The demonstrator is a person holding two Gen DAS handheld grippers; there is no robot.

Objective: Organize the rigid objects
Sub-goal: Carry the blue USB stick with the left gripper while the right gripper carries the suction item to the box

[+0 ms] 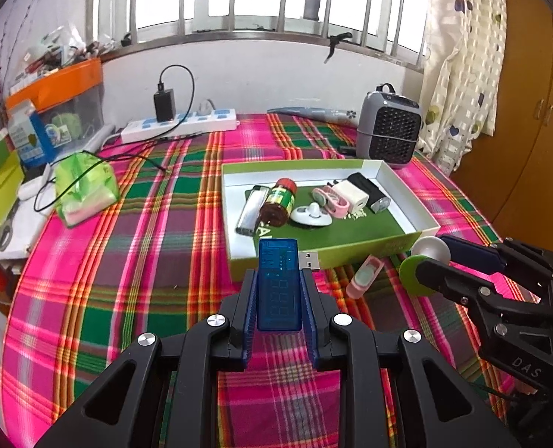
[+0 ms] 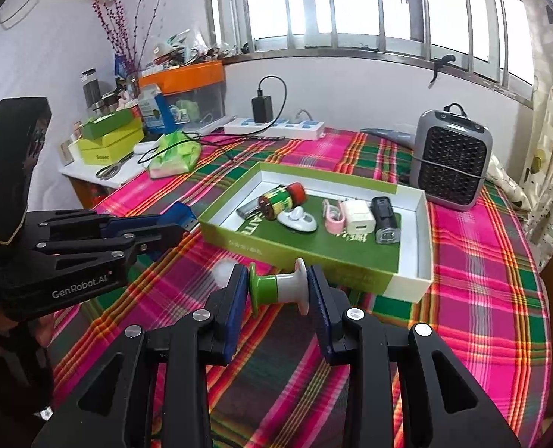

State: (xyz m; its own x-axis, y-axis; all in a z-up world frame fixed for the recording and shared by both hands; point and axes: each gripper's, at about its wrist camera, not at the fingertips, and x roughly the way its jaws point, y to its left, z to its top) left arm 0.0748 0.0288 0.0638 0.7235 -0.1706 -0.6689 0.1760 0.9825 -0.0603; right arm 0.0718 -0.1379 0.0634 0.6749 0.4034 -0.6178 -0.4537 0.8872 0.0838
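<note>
The left gripper (image 1: 278, 283) is squeezing the blue USB stick (image 1: 278, 280) tight, just in front of the green box (image 1: 351, 252), likely to drop it inside; the right gripper (image 2: 278, 291) is pinching the green-and-white spool (image 2: 276, 291) there too, by both flat ends, so it is not rolling.
</note>
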